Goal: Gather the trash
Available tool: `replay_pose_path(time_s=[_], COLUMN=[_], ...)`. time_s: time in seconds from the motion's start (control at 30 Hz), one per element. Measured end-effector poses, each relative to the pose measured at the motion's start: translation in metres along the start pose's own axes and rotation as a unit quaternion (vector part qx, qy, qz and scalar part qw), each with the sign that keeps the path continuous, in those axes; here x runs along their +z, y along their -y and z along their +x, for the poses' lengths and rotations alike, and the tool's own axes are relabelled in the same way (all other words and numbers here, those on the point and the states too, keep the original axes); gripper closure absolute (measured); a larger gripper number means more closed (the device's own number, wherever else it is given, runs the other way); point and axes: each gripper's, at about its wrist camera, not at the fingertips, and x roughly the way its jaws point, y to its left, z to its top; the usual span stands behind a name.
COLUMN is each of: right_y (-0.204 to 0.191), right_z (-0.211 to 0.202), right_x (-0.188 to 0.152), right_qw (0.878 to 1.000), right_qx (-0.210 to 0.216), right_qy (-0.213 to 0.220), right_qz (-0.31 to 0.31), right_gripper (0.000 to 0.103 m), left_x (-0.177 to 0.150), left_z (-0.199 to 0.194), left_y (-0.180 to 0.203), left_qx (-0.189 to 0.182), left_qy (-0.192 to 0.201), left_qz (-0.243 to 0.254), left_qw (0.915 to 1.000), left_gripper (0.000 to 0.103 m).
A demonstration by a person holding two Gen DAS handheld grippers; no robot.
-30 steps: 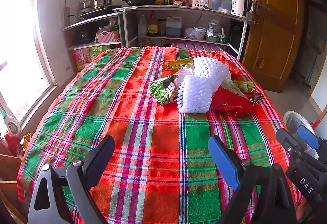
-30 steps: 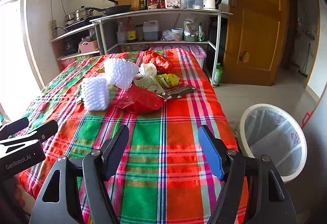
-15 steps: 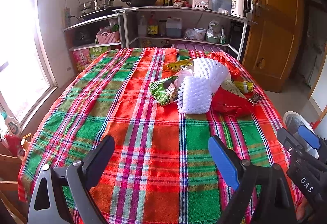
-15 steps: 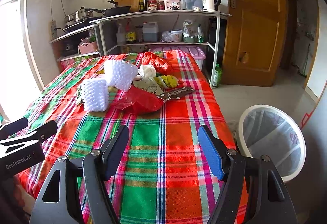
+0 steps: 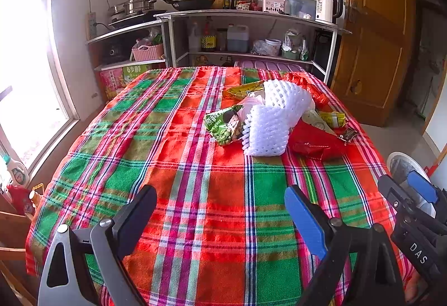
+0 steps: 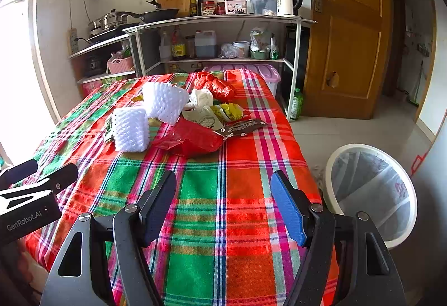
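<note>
On red-green plaid tablecloth (image 5: pixel 178 194), white foam nets (image 5: pixel 269 127) and red wrapper (image 6: pixel 192 140) at 12 o'clock; left gripper (image 5: pixel 220 215) and right gripper (image 6: pixel 223 201) both spread, holding nothing

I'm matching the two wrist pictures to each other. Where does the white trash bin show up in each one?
Left wrist: the white trash bin peeks out at the right edge, beyond the table and partly behind the right gripper.
Right wrist: the bin is in full view at lower right, on the floor beside the table.
Shared landmark: the red plastic bag in the trash pile.
</note>
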Motion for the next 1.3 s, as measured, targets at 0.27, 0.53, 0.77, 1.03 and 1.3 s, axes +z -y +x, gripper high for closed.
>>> replay_pose_path(time_s=[0.27,0.53,0.77,1.03,1.3], right_y=[0.000,0.000,0.001,-0.003,-0.014], right_z=[0.000,0.000,0.004,0.015,0.042], right_x=[0.000,-0.001,-0.001,0.006,0.031], right_qw=[1.000,1.000,1.000,1.000,0.998], right_qx=[-0.001,-0.001,-0.002,0.005,0.068], right_qy=[0.000,0.000,-0.004,-0.008,-0.018], right_qz=[0.000,0.000,0.002,-0.004,0.001], right_gripper=[0.032,0.032,0.032,0.032,0.032], left_x=[0.000,-0.001,-0.001,0.007,0.031], left_z=[0.000,0.001,0.003,0.016,0.046], left_y=[0.000,0.000,0.000,-0.007,-0.035], left_qx=[0.000,0.001,0.002,-0.012,-0.047], left_qy=[0.001,0.000,-0.003,-0.012,-0.040], left_qz=[0.001,0.000,0.001,-0.003,0.014], left_qw=[1.0000,1.0000,1.0000,0.9998,0.9980], left_gripper=[0.009,0.009,0.009,0.009,0.009])
